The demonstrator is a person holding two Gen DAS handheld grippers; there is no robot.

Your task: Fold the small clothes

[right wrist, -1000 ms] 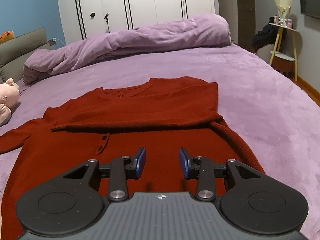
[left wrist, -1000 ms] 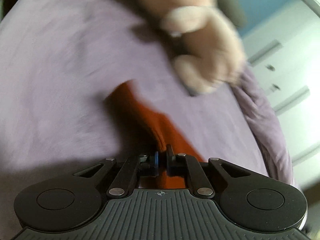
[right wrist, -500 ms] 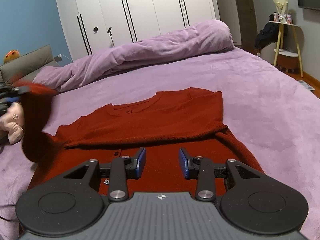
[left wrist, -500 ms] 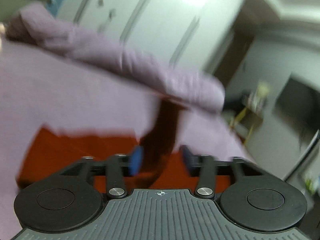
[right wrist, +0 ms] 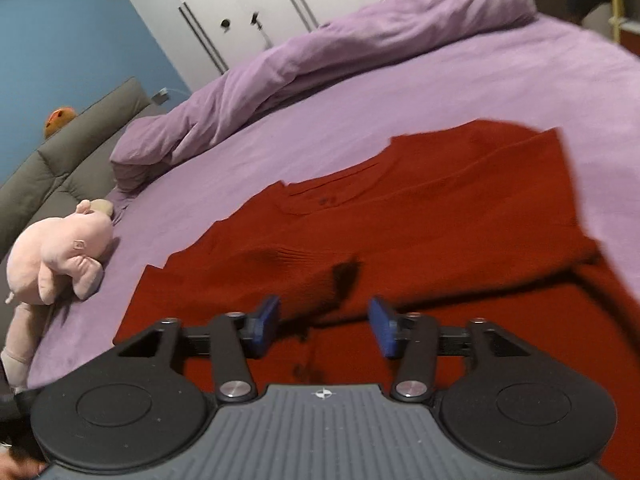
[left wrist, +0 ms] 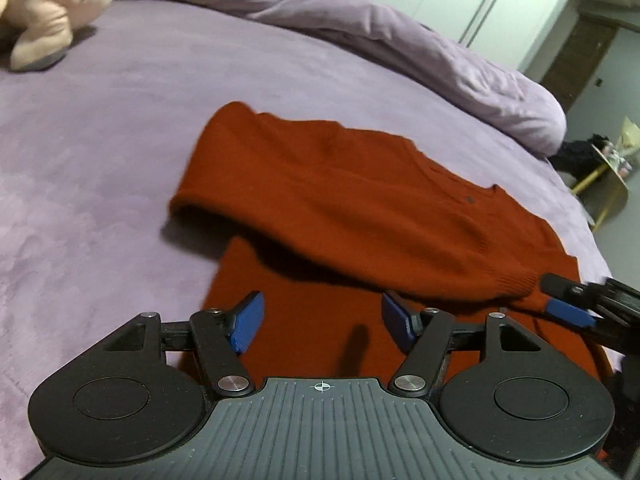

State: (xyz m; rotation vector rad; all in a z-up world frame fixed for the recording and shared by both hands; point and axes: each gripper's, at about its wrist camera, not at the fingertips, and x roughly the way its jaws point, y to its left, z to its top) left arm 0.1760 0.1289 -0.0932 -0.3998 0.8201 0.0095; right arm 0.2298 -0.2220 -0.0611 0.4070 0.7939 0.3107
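Since the earlier frame, the sleeve you carried in your left tongs point(left wrist: 322, 326) has been laid across the red cardigan point(left wrist: 360, 208), and both tongs have opened wider. Left wrist view: your left tongs are opening, pads apart with nothing between them, above the cardigan spread on the purple bed point(left wrist: 100, 128); the right tongs point(left wrist: 576, 304) enter at the right edge beside the sleeve cuff. Right wrist view: your right tongs point(right wrist: 324, 326) are opening, empty, over the folded cardigan point(right wrist: 440, 220); a pink plush toy point(right wrist: 60, 256) lies to its left.
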